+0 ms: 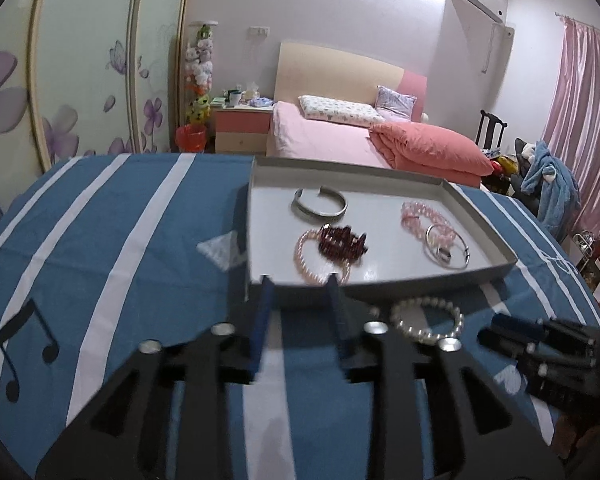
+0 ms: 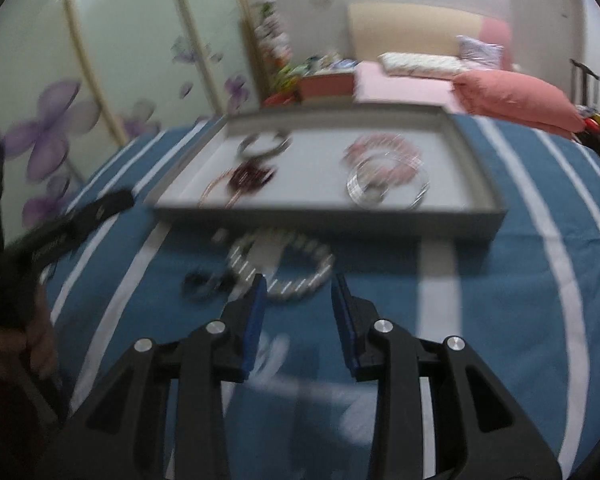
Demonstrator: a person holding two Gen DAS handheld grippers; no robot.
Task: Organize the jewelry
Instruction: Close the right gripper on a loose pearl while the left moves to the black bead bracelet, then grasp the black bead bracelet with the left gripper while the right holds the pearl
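Note:
A grey tray (image 1: 380, 285) lies on the blue striped cloth. In it are a silver cuff (image 1: 320, 205), a dark red bead bracelet (image 1: 342, 242) overlapping a pink pearl bracelet (image 1: 305, 254), a pink bead bracelet (image 1: 422, 214) and a silver hoop bangle (image 1: 454, 266). A white pearl bracelet (image 2: 280, 268) rests on the cloth just before the tray's front wall. My right gripper (image 2: 300, 282) stands open, its tips at the bracelet's near arc without pressing it. My left gripper (image 1: 299, 282) is open and empty at the tray's front edge.
A small dark item (image 2: 204, 284), too blurred to identify, lies on the cloth left of the white bracelet. The left gripper (image 2: 116, 202) and the hand (image 2: 40, 340) holding it reach in from the left. Beyond the table are a pink bed (image 1: 340, 136) and a wardrobe.

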